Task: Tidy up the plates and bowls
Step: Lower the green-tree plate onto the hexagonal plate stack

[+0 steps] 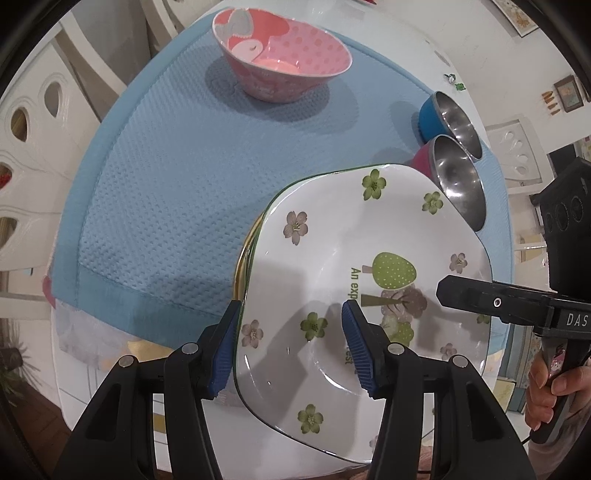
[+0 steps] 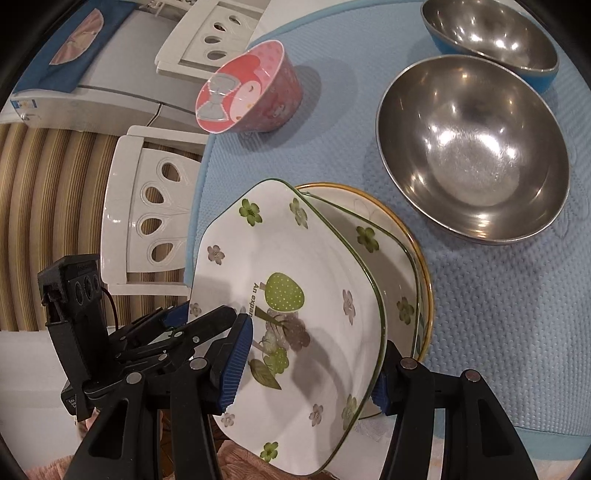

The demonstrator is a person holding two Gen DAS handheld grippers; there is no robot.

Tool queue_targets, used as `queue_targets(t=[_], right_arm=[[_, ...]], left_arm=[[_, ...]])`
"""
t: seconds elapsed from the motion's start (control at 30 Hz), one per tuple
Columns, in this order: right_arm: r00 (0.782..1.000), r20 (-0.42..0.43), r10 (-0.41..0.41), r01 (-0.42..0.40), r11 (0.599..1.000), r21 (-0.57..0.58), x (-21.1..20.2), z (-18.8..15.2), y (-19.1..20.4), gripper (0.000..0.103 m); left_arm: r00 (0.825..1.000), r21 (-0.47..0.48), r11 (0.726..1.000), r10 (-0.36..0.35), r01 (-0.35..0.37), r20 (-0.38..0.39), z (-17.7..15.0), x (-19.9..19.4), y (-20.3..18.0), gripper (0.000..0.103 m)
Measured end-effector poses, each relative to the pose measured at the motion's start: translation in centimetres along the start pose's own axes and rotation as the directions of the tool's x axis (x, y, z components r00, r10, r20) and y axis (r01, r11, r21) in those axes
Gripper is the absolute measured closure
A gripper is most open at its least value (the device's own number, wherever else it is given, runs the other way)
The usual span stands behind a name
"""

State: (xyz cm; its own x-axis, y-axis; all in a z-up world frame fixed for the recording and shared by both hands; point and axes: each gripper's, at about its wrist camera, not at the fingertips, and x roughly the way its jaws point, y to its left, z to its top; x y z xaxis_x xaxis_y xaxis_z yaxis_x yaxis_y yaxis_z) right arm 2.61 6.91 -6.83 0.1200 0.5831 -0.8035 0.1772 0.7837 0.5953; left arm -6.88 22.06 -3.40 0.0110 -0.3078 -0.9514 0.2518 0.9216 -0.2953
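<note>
A white square plate with green and mauve flowers [image 1: 332,240] [image 2: 314,258] hangs tilted just above a stack. My left gripper [image 1: 291,314] is shut on its near-left rim, one blue pad under the edge and one on the inside. My right gripper [image 2: 316,339] is shut on the opposite rim in the same way. Each gripper shows in the other's view: the right gripper's finger [image 1: 461,291] and the left gripper [image 2: 177,325]. The stack is a matching flowered plate [image 2: 391,266] on a yellow-rimmed plate [image 2: 369,195] [image 1: 242,258].
A blue textured mat [image 1: 166,184] [image 2: 498,314] covers the table. A pink cartoon bowl [image 1: 284,55] [image 2: 247,92] stands at its far side. Two steel bowls sit beside the stack, one pink outside [image 1: 458,184] [image 2: 472,147], one blue [image 1: 443,114] [image 2: 491,33]. White chair [image 2: 147,206] beyond the table edge.
</note>
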Motion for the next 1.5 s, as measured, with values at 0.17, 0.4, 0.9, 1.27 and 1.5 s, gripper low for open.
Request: queue_targets(t=[0.17, 0.4, 0.9, 1.27, 1.5], right_arm=[[1.000, -0.016, 0.001, -0.001, 1.000, 0.016, 0.6, 0.0, -0.5, 0.048], [0.999, -0.045, -0.031, 0.032, 0.999, 0.018, 1.7, 0.2, -1.0, 0.048], [0.996, -0.065, -0.060, 0.064, 0.997, 0.049, 2.3, 0.5, -1.9, 0.047], [0.986, -0.113, -0.122, 0.124, 0.992, 0.011, 2.8, 0.9, -1.0, 0.043], [0.987, -0.117, -0.110, 0.112, 0.994, 0.013, 2.4, 1.0, -1.5, 0.043]], left_arm=[[1.000, 0.006, 1.000, 0.012, -0.012, -0.006, -0.1, 0.5, -0.1, 0.053], [0.999, 0.004, 1.000, 0.022, -0.022, -0.035, -0.1, 1.4, -0.1, 0.053], [0.999, -0.015, 0.999, 0.028, -0.029, -0.035, 0.0, 2.7, -0.6, 0.053], [0.998, 0.007, 0.998, 0.054, -0.055, 0.034, 0.1, 0.7, -0.6, 0.053], [0.996, -0.003, 0.996, 0.089, -0.089, 0.022, -0.2, 1.1, -0.5, 0.053]])
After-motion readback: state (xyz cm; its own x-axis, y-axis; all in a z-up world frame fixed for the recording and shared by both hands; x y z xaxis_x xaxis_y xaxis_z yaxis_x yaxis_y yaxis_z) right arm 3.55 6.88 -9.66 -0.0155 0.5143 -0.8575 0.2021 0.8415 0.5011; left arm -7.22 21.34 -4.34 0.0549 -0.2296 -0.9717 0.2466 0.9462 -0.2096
